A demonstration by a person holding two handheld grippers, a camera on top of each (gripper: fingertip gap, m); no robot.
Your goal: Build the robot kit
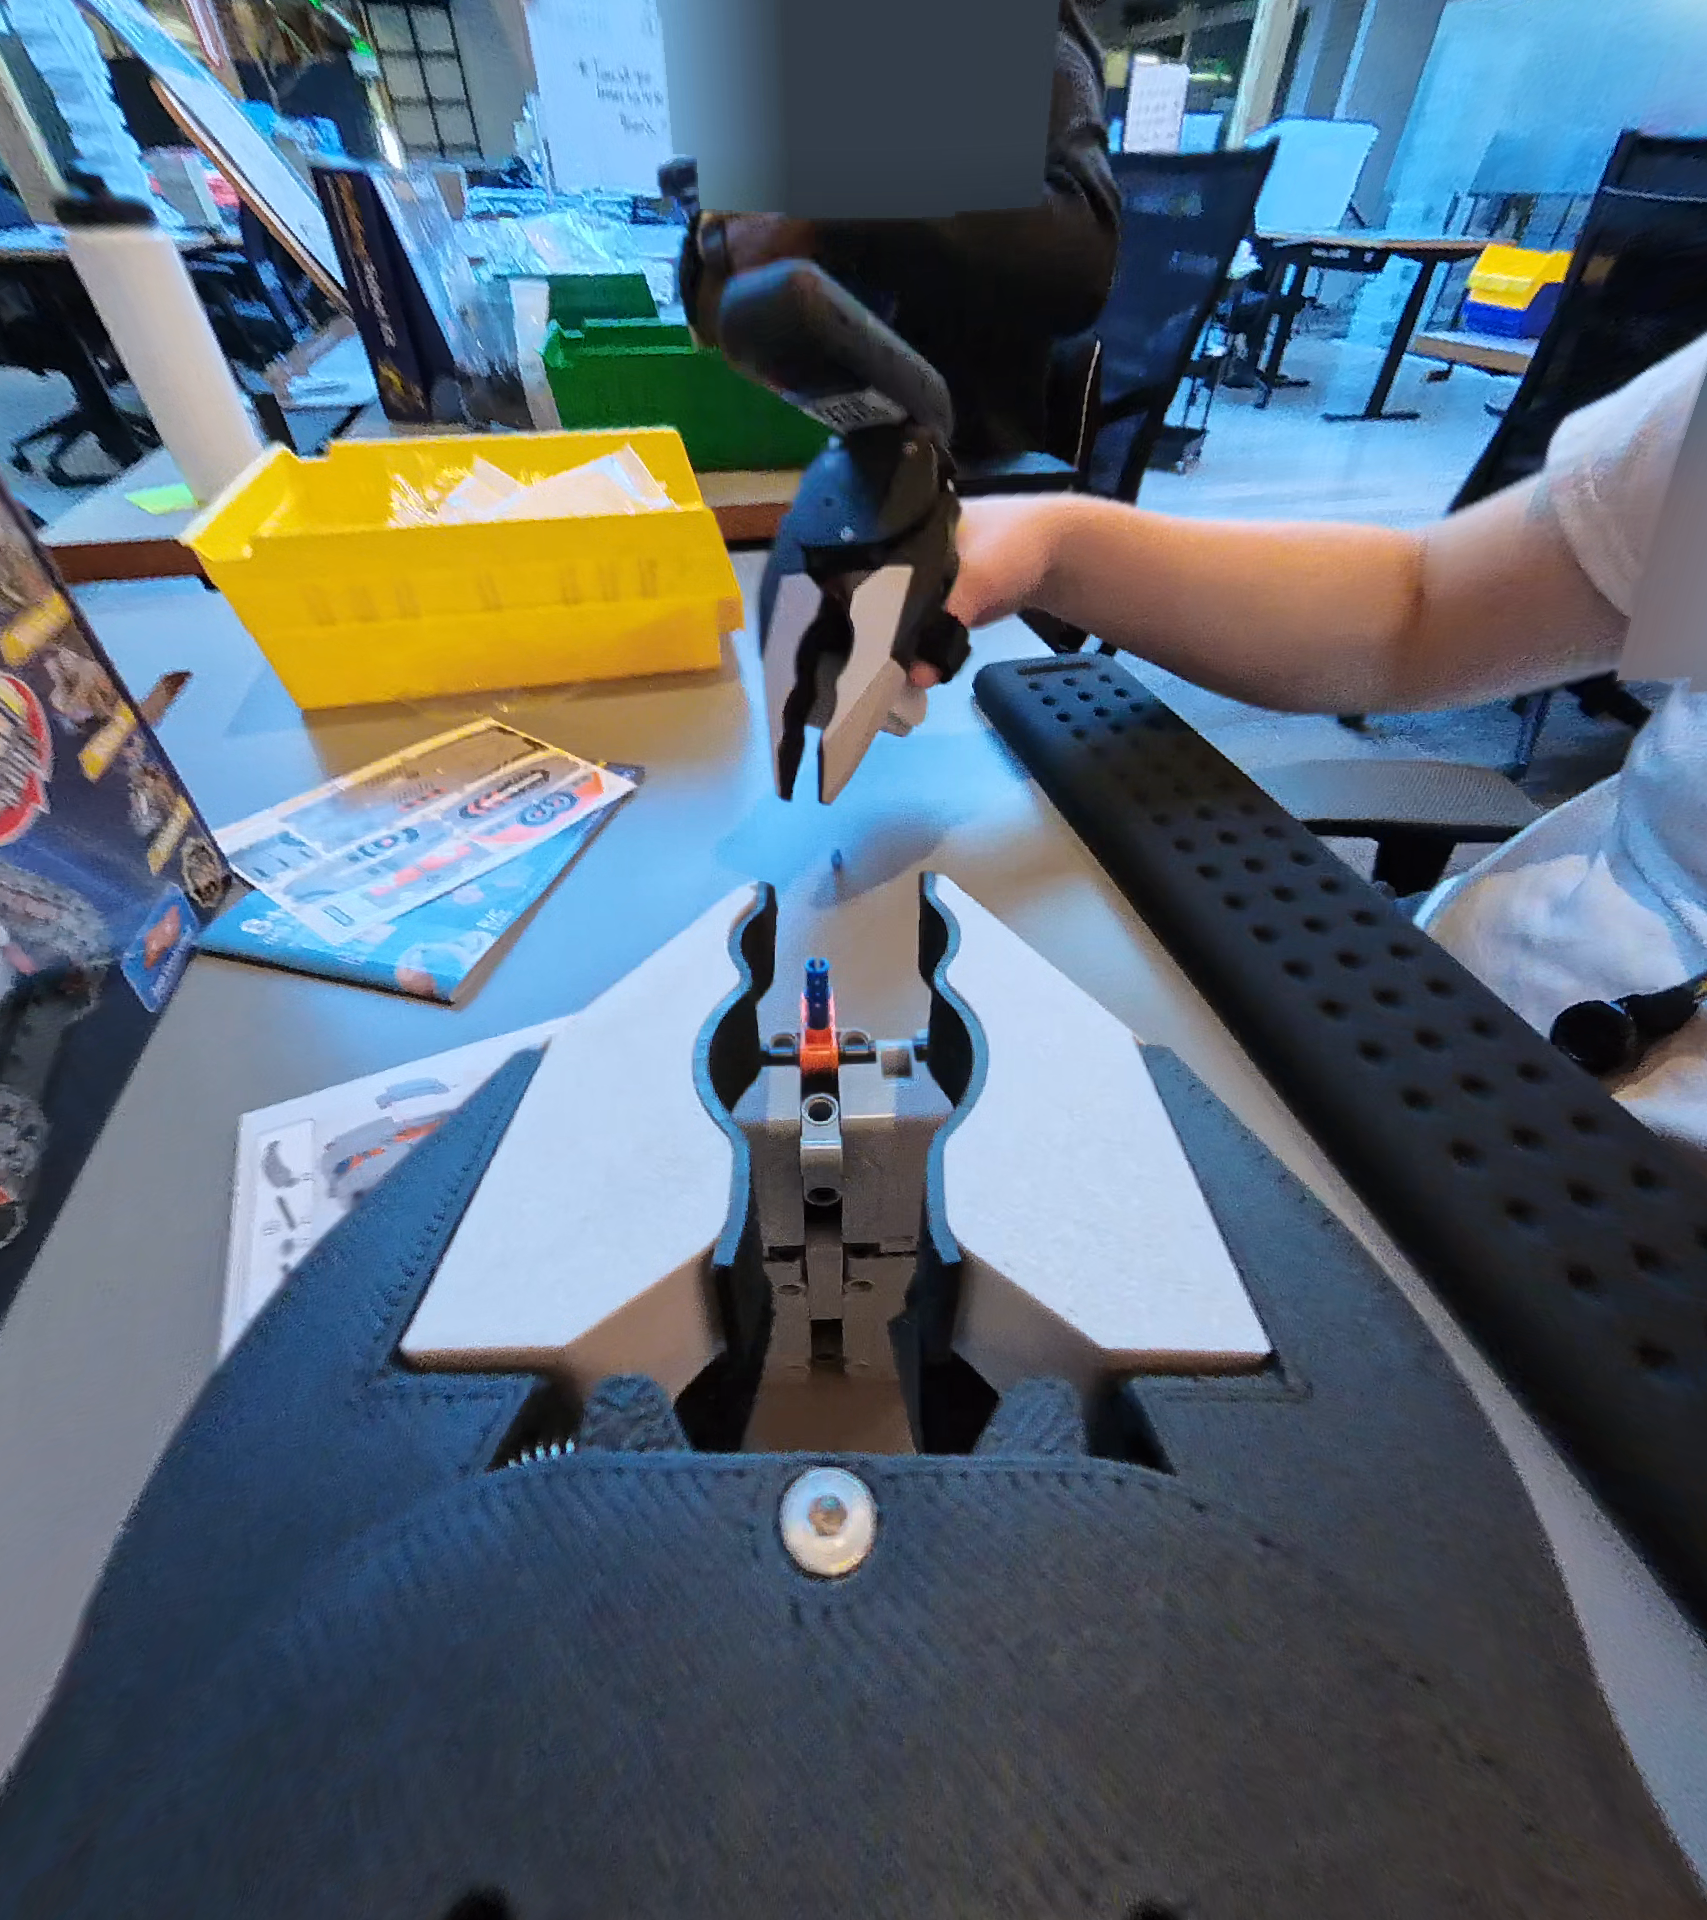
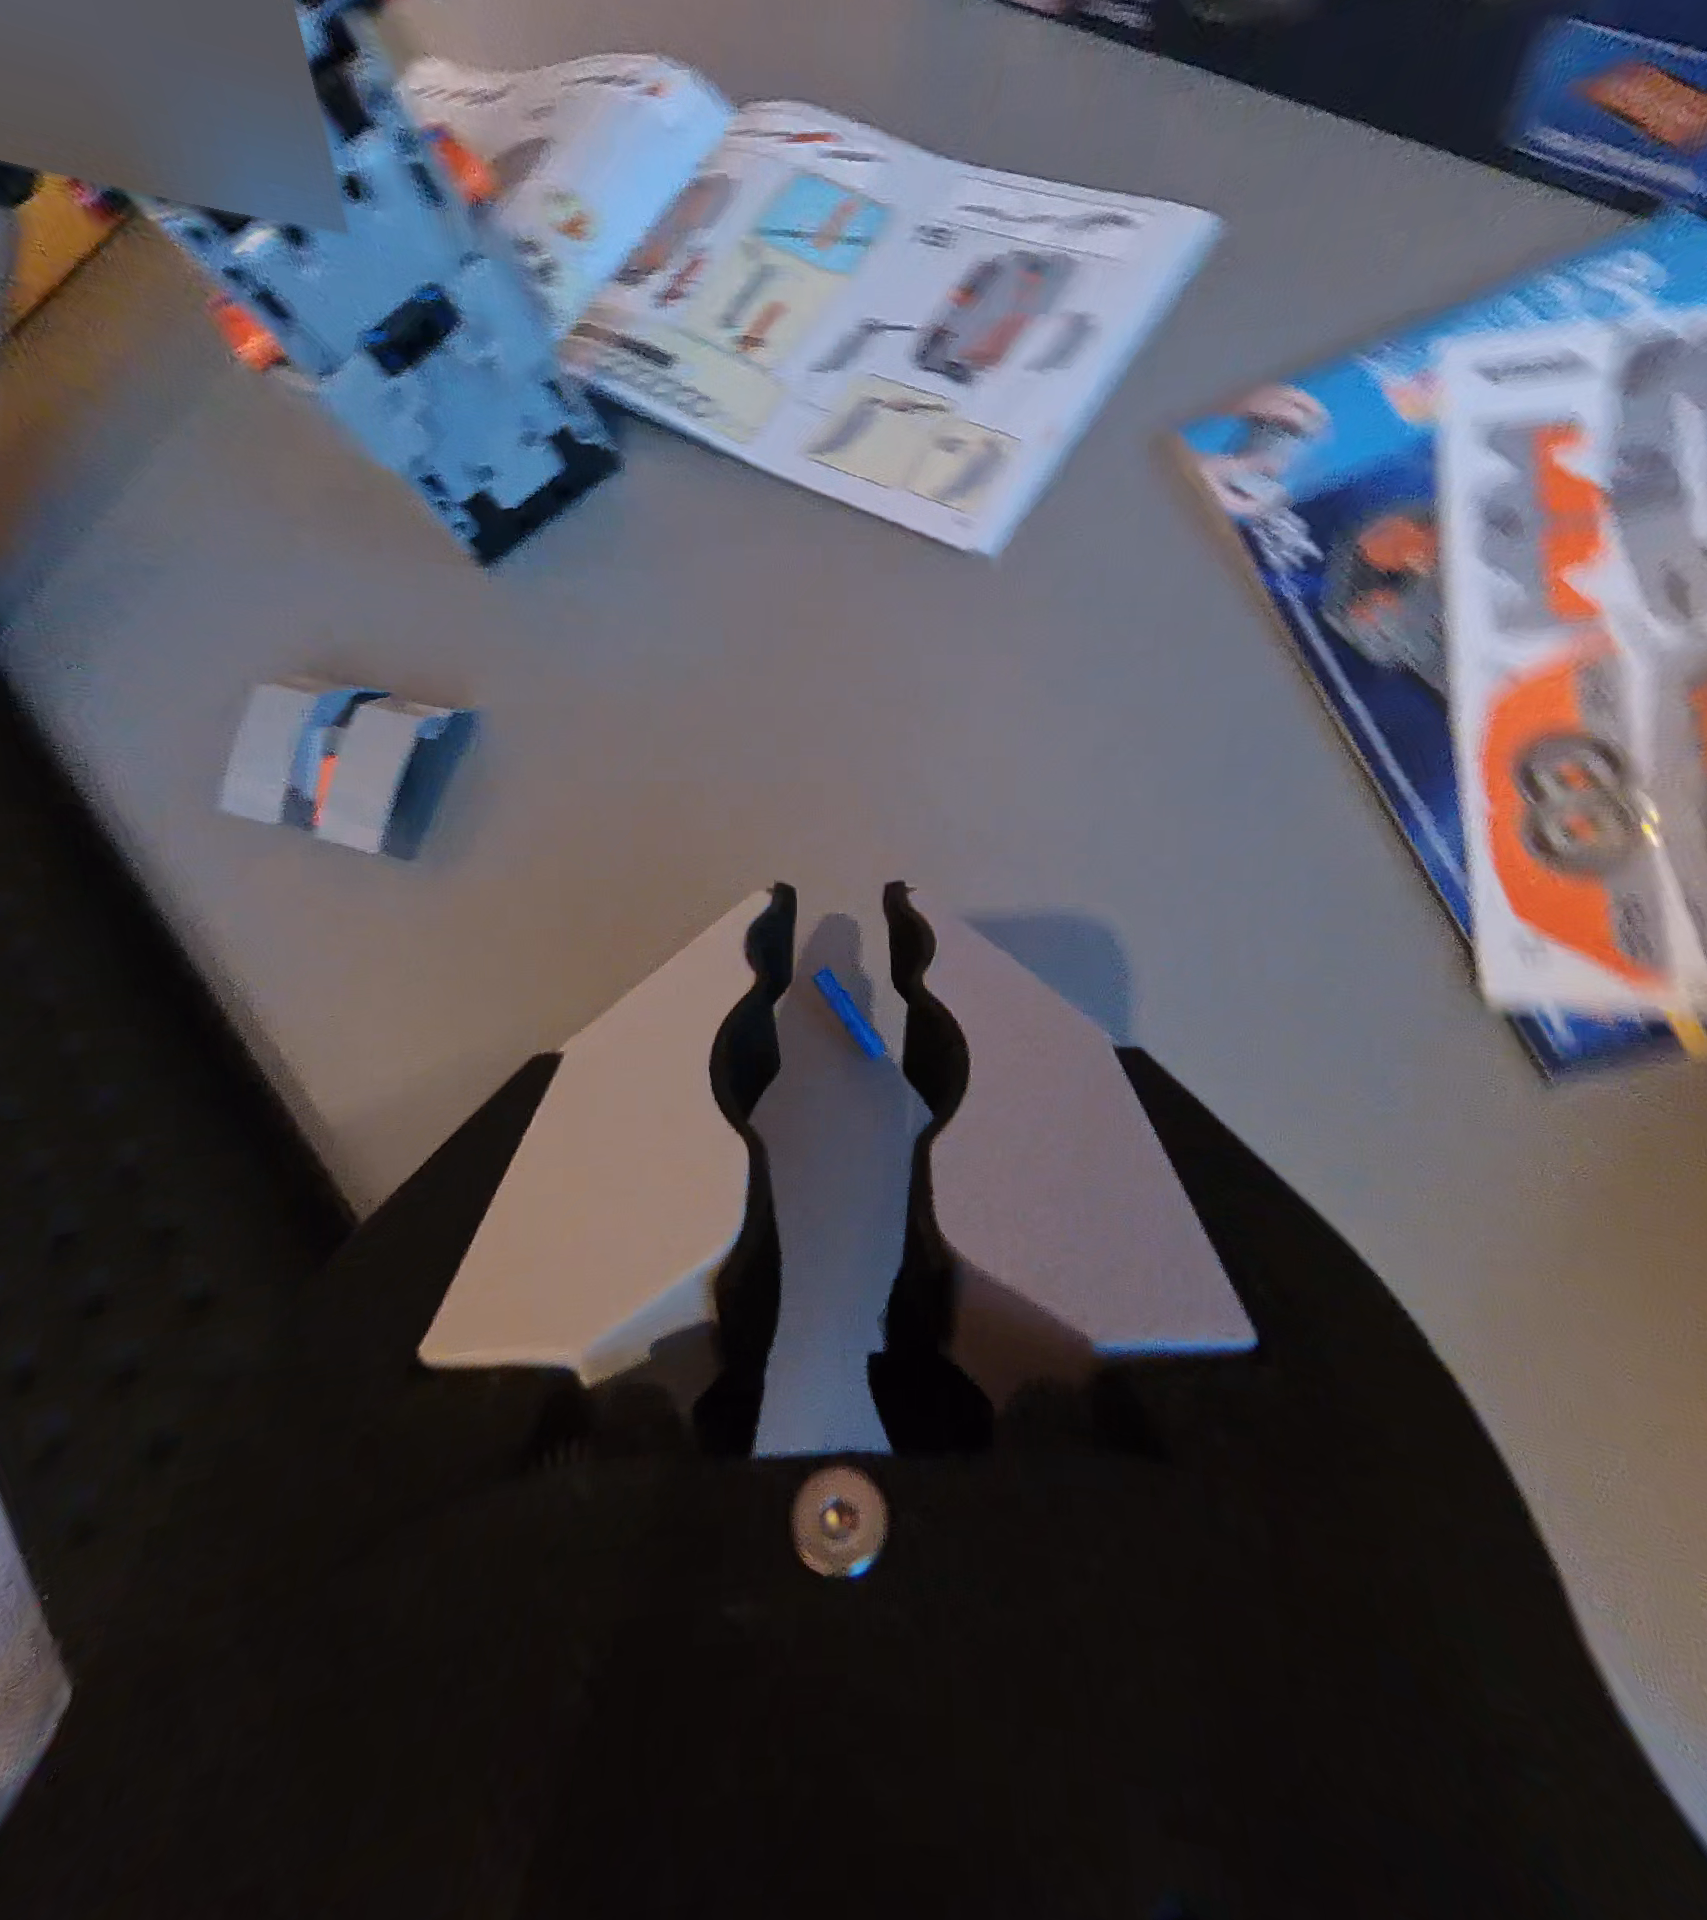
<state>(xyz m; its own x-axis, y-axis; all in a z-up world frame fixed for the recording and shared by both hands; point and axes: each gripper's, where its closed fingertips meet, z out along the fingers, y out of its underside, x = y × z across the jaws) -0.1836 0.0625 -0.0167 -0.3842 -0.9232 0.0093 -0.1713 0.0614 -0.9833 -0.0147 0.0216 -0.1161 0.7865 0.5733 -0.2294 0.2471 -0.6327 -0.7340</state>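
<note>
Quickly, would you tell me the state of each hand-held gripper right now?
Left hand-held gripper: shut on a grey brick assembly.
Right hand-held gripper: open, empty, over a small blue pin.

Left wrist view faces level across table (image 1: pixel 620 862), right wrist view down, seemingly nearer.

Black printed grippers, grey wavy-edged fingers (image 1: pixel 620 1143), silver screw (image 1: pixel 827 1519), white sleeve (image 1: pixel 1638 499).

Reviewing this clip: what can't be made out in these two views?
- Left wrist view: lower part of the grey brick assembly, hidden between the left gripper fingers.
- Right wrist view: blue pin below the right gripper; motion blur hides any contact.
- Right wrist view: open booklet, blurred.
</note>
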